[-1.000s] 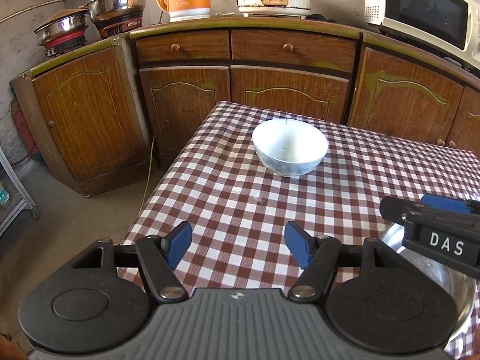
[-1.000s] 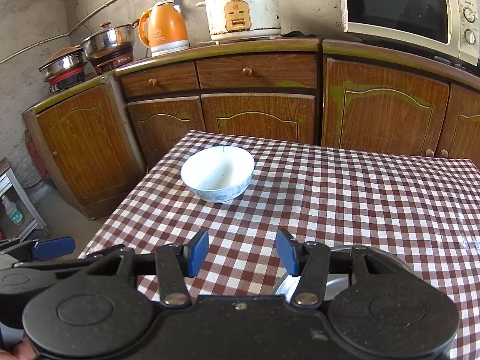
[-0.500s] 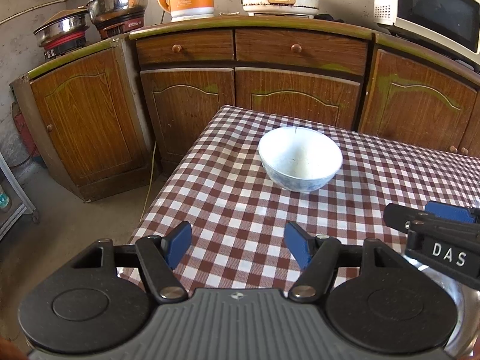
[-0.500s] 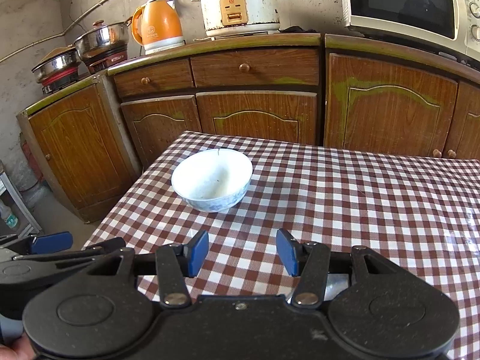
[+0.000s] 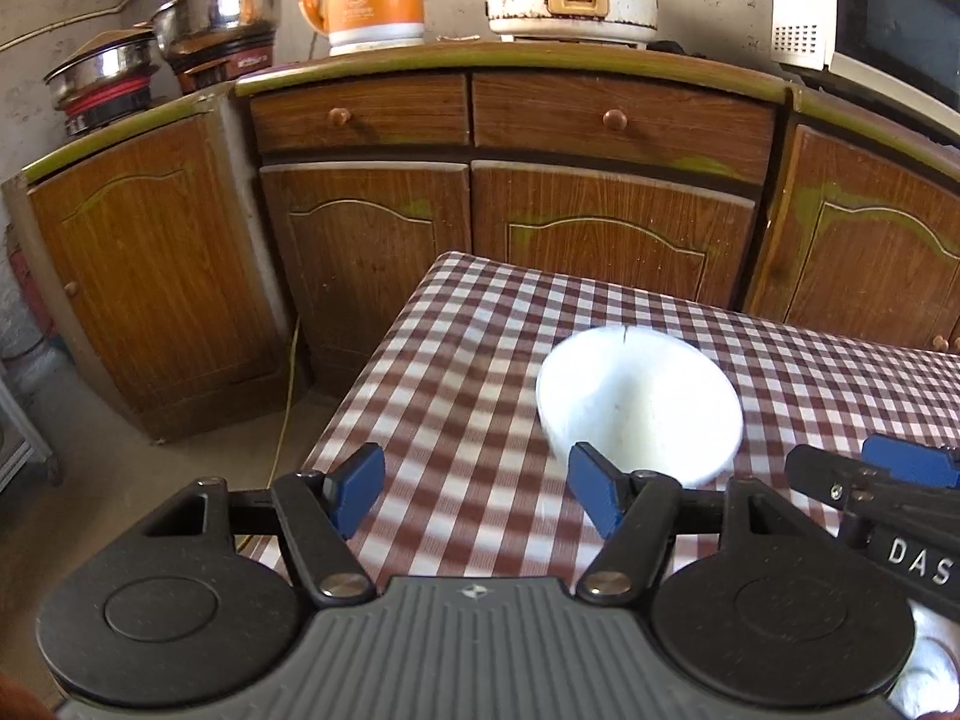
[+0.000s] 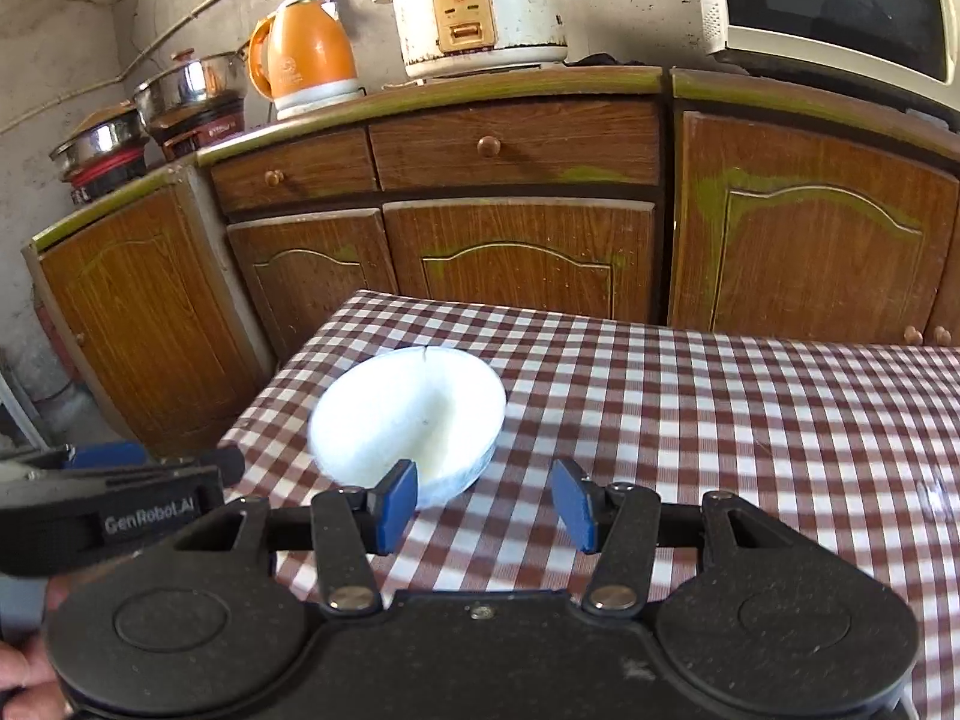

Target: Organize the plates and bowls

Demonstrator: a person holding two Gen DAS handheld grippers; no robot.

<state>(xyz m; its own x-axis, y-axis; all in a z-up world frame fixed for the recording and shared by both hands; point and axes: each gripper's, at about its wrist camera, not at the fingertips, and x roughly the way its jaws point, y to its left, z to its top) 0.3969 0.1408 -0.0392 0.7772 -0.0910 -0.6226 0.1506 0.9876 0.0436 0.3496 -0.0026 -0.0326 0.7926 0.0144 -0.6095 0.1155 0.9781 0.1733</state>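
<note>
Centrally, in both wrist views, a white bowl (image 5: pixel 639 402) stands upright on the checked worktop (image 5: pixel 468 372) – slightly blurred, with a small dark nick at its far rim. Left wrist view: the left gripper (image 5: pixel 477 489) occupies the lower centre of the frame, its blue fingers (image 5: pixel 354 489) set moderately apart with only cloth between them; the bowl lies right of centre, partly behind the right-hand finger pad, and whether pad and bowl touch cannot be told. At the right edge the right gripper (image 5: pixel 888 483) enters (lettered "DAS"). Right wrist view: the right gripper (image 6: pixel 486 501) likewise holds nothing, its fingers (image 6: pixel 570 504) parted about halfway; the bowl (image 6: pixel 408 414) sits left of centre, its near side hidden by the left-hand pad. At lower left the left gripper (image 6: pixel 114 468) shows, with part of a hand (image 6: pixel 24 684) at the frame corner.

Background, upper half of each frame – brown wooden cabinets (image 6: pixel 522 252) carrying an orange kettle (image 6: pixel 303 60), a white rice cooker (image 6: pixel 480 6), a microwave (image 6: pixel 840 0) at upper right and steel pots (image 6: pixel 186 93) at upper left.
</note>
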